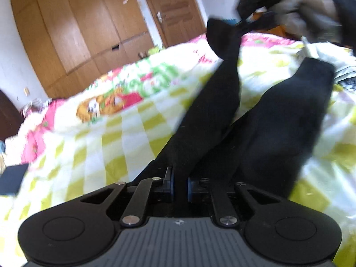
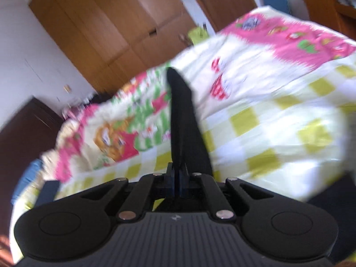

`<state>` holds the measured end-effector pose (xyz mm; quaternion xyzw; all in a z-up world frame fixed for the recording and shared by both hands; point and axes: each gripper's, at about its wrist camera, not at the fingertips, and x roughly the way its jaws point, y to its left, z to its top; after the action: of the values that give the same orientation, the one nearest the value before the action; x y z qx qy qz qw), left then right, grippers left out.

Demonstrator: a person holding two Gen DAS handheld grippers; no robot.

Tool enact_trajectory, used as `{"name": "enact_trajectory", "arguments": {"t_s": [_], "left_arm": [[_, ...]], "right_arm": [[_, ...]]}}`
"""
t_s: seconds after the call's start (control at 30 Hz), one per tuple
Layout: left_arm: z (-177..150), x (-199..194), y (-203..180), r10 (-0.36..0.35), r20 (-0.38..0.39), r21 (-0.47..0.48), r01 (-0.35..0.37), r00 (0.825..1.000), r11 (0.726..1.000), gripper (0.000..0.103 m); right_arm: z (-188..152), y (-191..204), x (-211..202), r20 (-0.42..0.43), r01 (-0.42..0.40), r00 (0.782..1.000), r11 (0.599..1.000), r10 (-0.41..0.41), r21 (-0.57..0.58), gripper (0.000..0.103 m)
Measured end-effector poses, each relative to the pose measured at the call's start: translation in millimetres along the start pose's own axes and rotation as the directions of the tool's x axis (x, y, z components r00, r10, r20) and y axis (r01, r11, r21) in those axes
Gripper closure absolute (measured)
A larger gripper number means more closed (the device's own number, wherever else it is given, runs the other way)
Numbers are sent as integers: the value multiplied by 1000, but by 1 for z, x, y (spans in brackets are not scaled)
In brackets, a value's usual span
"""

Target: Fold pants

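Black pants [image 1: 213, 102] hang over a bed with a yellow-checked, pink and cartoon-printed cover [image 1: 100, 129]. My left gripper [image 1: 180, 183] is shut on the pants' fabric, which runs up and away from the jaws; a second black leg [image 1: 296, 120] lies to the right. In the left wrist view, the right gripper [image 1: 255, 20] shows blurred at the top right, holding the far end of the pants. In the right wrist view, my right gripper [image 2: 178, 178] is shut on a narrow strip of the black pants [image 2: 181, 120] that stands up over the bed cover [image 2: 267, 111].
Wooden wardrobe doors [image 1: 77, 29] and a door stand behind the bed. A dark wooden cabinet [image 2: 24, 133] is at the left and a wooden shelf [image 2: 329, 6] at the far right. A dark flat object [image 1: 11, 178] lies on the bed's left edge.
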<state>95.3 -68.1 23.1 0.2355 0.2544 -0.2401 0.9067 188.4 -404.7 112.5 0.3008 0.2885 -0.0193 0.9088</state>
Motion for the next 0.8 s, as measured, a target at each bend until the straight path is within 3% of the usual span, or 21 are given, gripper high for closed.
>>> {"name": "enact_trajectory", "arguments": {"t_s": [0.07, 0.13, 0.3, 0.4, 0.43, 0.5, 0.6, 0.67, 0.73, 0.77, 0.8], "left_arm": [[-1, -13, -12, -30, 17, 24, 30, 999, 999, 76], [-5, -17, -33, -48, -6, 94, 48, 999, 994, 76], [-21, 6, -70, -47, -121, 223, 73, 992, 972, 75], [-16, 12, -74, -33, -149, 226, 67, 988, 972, 75], [-15, 11, -74, -33, -151, 225, 67, 988, 972, 75], [-13, 13, -75, -34, -161, 229, 71, 986, 971, 75], [-14, 22, -77, -32, -173, 238, 74, 984, 969, 75], [-14, 24, -79, -32, -173, 237, 73, 984, 969, 75], [-14, 23, -80, -34, -173, 226, 73, 984, 971, 75], [-14, 22, -79, -36, -174, 222, 75, 984, 972, 75], [-15, 22, -79, -39, -174, 220, 77, 984, 972, 75]], "right_arm": [[-18, -24, -56, 43, 6, 999, 1000, -7, 4, 99], [-44, -54, -80, 24, 48, 999, 999, -48, 22, 98], [-98, -137, -51, -70, 171, 984, 969, -161, 179, 94], [-106, -164, -51, -41, 134, 991, 946, -127, 297, 91], [-106, -167, -53, -27, 120, 993, 943, -117, 311, 88], [-102, -169, -55, 6, 111, 993, 946, -118, 306, 72], [-96, -174, -51, 38, 96, 993, 942, -114, 321, 67], [-97, -178, -50, 39, 99, 992, 933, -120, 346, 69], [-100, -179, -54, 67, 108, 988, 932, -139, 345, 83], [-101, -180, -57, 76, 110, 987, 932, -144, 344, 96], [-101, -182, -59, 83, 96, 988, 931, -133, 352, 98]]}}
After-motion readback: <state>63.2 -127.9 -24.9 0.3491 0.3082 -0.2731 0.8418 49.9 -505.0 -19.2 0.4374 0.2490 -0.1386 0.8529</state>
